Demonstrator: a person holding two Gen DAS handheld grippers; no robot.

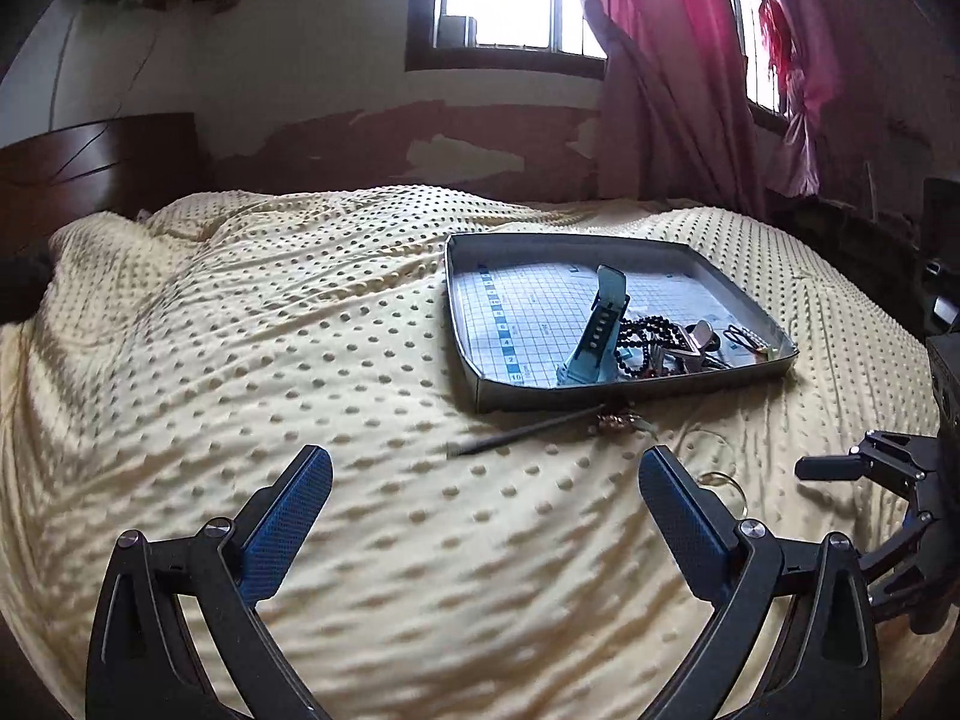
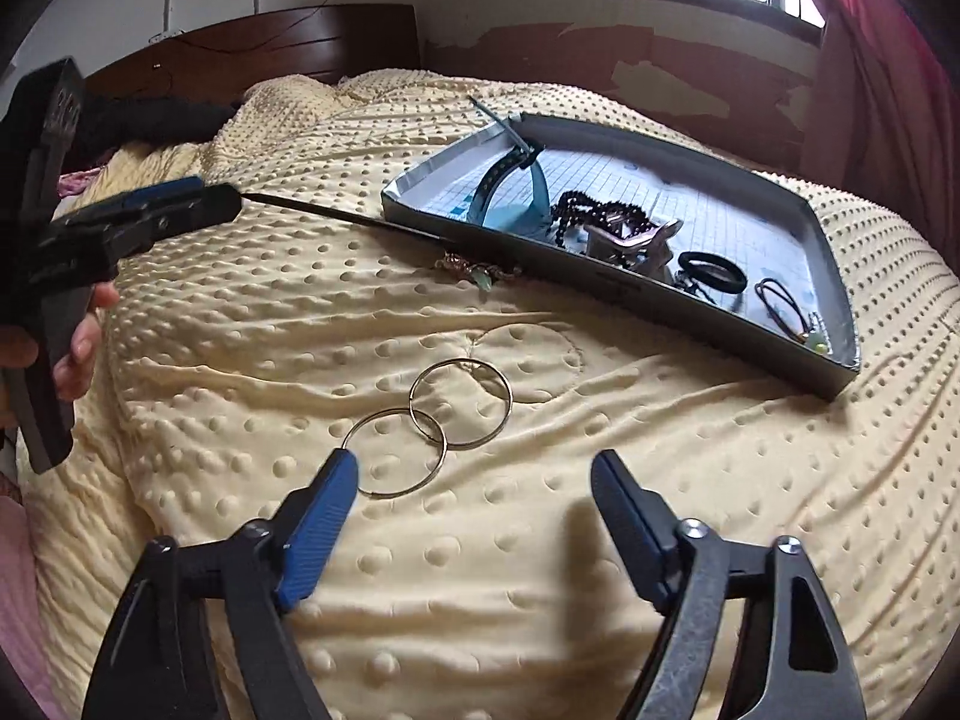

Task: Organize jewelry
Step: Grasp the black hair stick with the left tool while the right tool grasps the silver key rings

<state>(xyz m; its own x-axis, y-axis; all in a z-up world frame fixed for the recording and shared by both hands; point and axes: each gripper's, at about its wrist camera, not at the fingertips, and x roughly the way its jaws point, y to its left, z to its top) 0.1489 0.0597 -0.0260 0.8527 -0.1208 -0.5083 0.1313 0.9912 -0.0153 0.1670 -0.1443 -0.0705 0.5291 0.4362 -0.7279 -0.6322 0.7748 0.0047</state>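
Note:
My left gripper [image 1: 486, 480] is open above the bedspread with nothing between its fingers. Just ahead of it lies a thin dark hair stick [image 1: 522, 435], its ornament [image 1: 618, 420] against the front wall of a grey tray [image 1: 636, 387]. In the tray are a light blue watch strap [image 1: 600, 324], dark beads [image 2: 585, 213], a metal clip [image 2: 630, 240] and black hair ties [image 2: 714, 273]. My right gripper [image 2: 474, 468] is open too. Two thin metal rings [image 2: 510, 403] [image 2: 396, 410] overlap on the bed just in front of its left fingertip.
A bumpy cream bedspread [image 1: 300, 330] covers the whole bed. A dark wooden headboard [image 2: 270, 42] stands at the far left. A peeling wall, a window and red curtains [image 1: 678, 90] lie behind the tray. A hand [image 2: 78, 348] holds the left gripper [image 2: 219, 195].

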